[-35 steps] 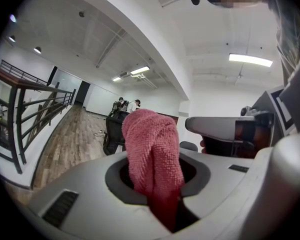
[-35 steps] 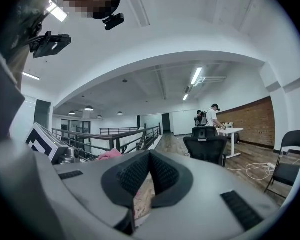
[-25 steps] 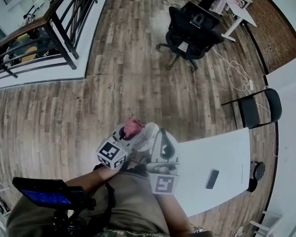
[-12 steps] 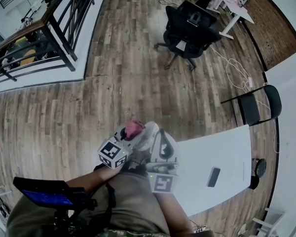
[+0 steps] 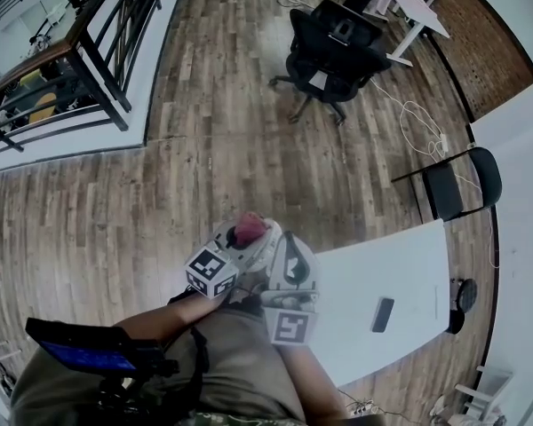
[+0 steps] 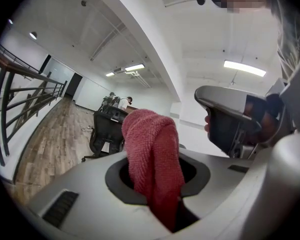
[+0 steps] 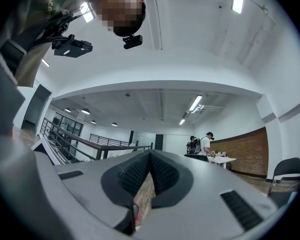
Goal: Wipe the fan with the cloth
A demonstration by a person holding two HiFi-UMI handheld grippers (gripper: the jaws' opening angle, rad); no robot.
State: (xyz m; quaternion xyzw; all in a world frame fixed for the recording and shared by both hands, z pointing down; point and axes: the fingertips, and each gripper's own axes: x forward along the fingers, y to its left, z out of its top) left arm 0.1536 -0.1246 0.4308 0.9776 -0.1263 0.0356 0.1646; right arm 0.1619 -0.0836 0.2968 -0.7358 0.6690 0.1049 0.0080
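My left gripper is held in front of the person's body, shut on a red cloth. In the left gripper view the red cloth hangs folded over between the jaws and hides the pads. Just to its right, my right gripper is shut with its ribbed pads pressed together and nothing held. The right gripper also shows in the left gripper view, close by on the right. No fan shows in any view.
A white table stands at the right with a dark phone on it. A black office chair and floor cables lie ahead, a folding chair is at the right, and a railing is at the far left.
The left gripper with the cloth has shifted slightly right, nearer the right gripper. The right gripper has stayed put.
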